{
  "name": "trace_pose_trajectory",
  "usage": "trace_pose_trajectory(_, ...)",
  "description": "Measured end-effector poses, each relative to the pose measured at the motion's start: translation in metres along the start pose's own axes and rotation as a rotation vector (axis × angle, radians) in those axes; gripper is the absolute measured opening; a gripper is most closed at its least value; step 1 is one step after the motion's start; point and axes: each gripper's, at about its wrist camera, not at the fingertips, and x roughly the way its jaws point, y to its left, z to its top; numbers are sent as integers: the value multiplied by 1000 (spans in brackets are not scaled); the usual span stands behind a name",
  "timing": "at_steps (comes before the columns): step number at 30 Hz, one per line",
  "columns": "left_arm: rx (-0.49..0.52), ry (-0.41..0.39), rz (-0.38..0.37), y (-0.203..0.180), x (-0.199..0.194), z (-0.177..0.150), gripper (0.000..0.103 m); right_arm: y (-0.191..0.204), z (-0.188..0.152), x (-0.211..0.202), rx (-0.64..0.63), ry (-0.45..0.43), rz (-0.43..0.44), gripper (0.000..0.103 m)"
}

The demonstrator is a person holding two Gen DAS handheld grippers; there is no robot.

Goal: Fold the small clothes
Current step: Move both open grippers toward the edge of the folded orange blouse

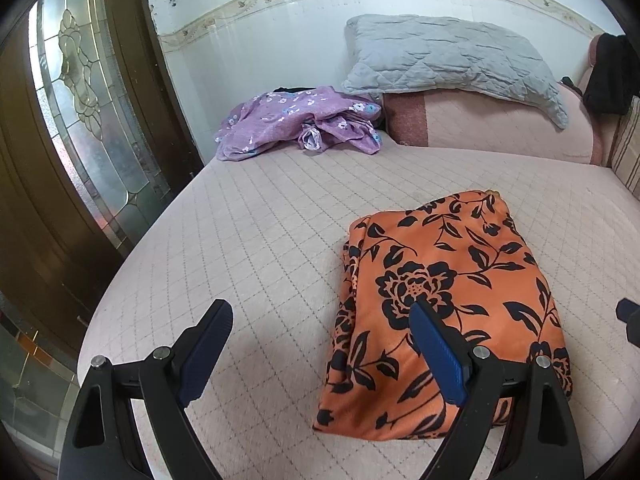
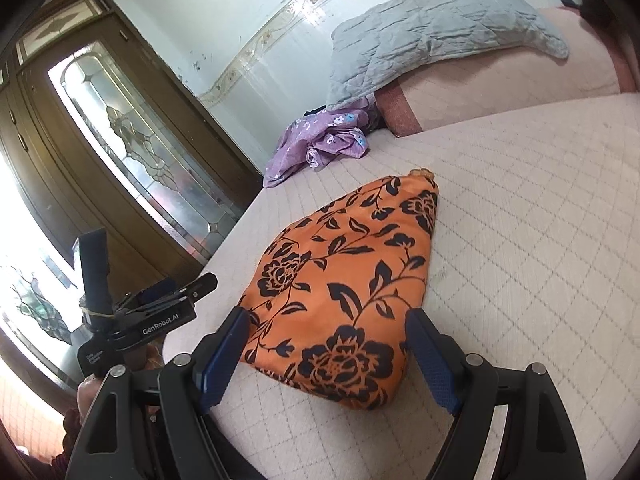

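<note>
The orange floral garment (image 1: pixel 444 312) lies on the quilted mattress (image 1: pixel 260 240) as a compact folded packet, toward the near edge of the bed. All positions below are given relative to this packet.

Left gripper (image 1: pixel 320 344): fingers spread apart, holding nothing. One finger stands over the packet's near portion; the other hangs over bare mattress to its left. Whether the finger touches the cloth cannot be determined.

Right gripper (image 2: pixel 326 350): fingers likewise spread and empty, straddling the packet's near corner from just in front of it.

Judged status: the fold on this garment appears complete or nearly so. A crumpled purple floral garment (image 1: pixel 296 122) lies well beyond the packet, against the wall, beside the grey pillow (image 1: pixel 452 56), and is probably the next item.

Recommended procedure:
- Check the packet's left edge, where layers show slightly uneven; press flat with an open finger rather than pinching, since the fabric looks thin and slippery.
- If the packet is to be moved, grip through all layers at the folded edge, both grippers together, to stop the layers from sliding apart.
- Lift clear of the packet before reaching beyond it, so no finger drags the top layer.
</note>
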Motion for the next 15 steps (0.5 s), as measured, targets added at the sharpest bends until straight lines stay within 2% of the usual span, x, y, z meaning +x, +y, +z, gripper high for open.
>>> trace_pose_trajectory(15, 2, 36, -67, 11, 35, 4, 90, -5, 19, 51, -11, 68, -101, 83)
